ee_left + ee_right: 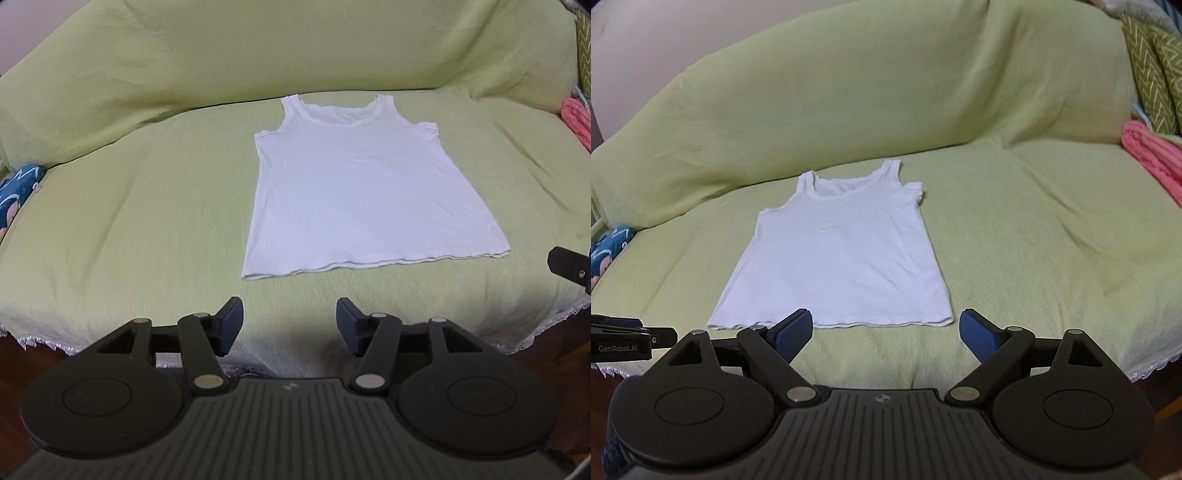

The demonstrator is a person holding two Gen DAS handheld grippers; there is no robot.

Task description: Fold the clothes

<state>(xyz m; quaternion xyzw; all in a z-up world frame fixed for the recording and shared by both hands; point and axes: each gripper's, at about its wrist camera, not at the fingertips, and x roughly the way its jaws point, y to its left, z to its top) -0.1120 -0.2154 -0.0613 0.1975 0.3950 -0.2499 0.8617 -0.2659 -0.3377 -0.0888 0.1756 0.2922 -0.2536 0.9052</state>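
Left gripper [290, 326]: my jaws stand wide apart, nothing between them, blue pads facing each other.
Right gripper [886, 334]: my jaws are spread wider, also holding nothing.
Level: I hold both low and pointing forward.
Spacing: each shows at the edge of the other's view, side by side, apart.

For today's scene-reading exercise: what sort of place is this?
Probably a home living room: a sofa under a green cover, patterned cushions at one end, and a white tank top laid flat on the seat.
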